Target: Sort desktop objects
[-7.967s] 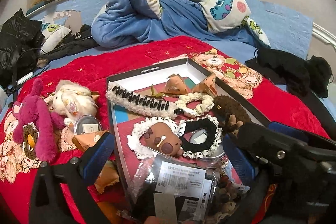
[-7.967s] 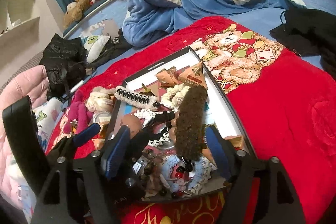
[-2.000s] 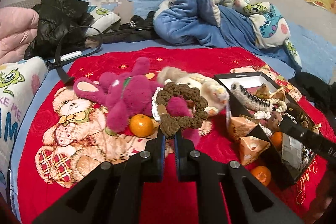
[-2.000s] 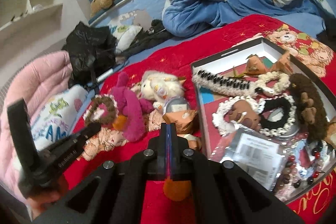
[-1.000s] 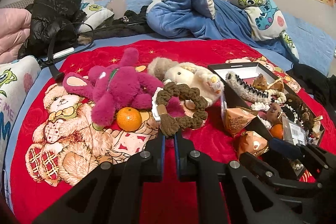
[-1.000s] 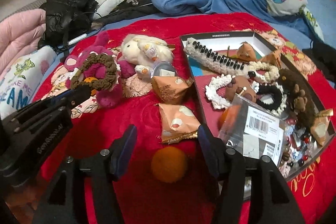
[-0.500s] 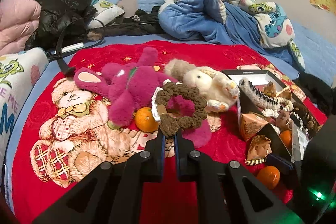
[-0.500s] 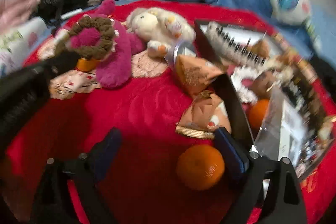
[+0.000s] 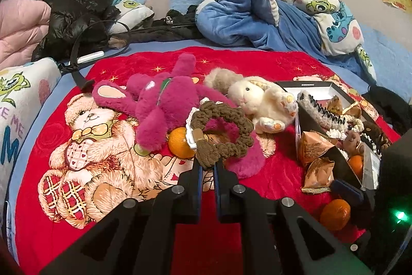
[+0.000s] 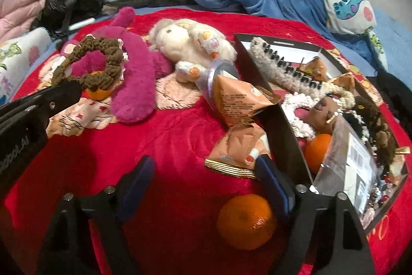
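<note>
My left gripper (image 9: 208, 164) is shut on a brown knitted scrunchie (image 9: 211, 152), holding it up over the red blanket; the right wrist view shows the scrunchie (image 10: 103, 43) at far left. My right gripper (image 10: 206, 164) hangs low over the blanket with its jaws wide and closing. An orange (image 10: 246, 221) lies on the blanket between them, close against the right finger (image 10: 273, 184), not pinched. The left wrist view shows this orange (image 9: 334, 214) at lower right. The black box (image 10: 280, 135) of hair accessories stands just right of it.
A pink plush (image 9: 159, 105) and a white plush (image 9: 257, 99) lie mid-blanket, with a second orange (image 9: 179, 144) behind the scrunchie. Two snack packets (image 10: 237, 99) lean on the box wall. A third orange (image 10: 318, 151) sits inside the box. Bedding and a black jacket (image 9: 77, 9) lie behind.
The right gripper, shut on an orange two seconds ago, has opened and the orange now lies on the blanket; the gripper moved lower and closer. The left gripper holds the scrunchie still.
</note>
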Tool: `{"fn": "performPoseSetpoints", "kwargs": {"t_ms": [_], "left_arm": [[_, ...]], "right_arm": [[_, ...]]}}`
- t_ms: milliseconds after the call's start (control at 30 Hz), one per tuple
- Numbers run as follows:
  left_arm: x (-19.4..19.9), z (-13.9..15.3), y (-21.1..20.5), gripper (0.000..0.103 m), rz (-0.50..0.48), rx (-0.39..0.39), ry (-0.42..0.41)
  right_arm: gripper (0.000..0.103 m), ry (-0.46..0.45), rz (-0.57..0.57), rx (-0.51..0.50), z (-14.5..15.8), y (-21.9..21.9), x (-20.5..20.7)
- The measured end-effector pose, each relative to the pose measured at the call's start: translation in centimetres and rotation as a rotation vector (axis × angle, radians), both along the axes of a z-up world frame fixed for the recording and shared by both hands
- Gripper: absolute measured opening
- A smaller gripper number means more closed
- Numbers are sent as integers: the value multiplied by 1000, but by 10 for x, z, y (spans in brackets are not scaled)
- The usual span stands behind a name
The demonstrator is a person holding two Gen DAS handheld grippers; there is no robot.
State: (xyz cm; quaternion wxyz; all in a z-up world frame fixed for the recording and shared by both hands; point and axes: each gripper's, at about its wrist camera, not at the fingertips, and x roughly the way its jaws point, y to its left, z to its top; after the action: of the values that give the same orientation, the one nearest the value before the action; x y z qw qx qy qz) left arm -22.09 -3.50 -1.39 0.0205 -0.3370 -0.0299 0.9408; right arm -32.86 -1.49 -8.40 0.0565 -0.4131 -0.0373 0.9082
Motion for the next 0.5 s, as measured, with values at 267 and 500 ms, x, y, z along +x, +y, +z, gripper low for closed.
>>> {"fn": "performPoseSetpoints", "kwargs": {"t_ms": [267,500], "left_arm": [[1,1,-3,8,14,-7,1],[3,-2,2,8,-1,-28,-1]], "right_arm": [[88,-17,-85,72,-4,0,-4],[89,-2,-40,51,-5,2,-5]]}}
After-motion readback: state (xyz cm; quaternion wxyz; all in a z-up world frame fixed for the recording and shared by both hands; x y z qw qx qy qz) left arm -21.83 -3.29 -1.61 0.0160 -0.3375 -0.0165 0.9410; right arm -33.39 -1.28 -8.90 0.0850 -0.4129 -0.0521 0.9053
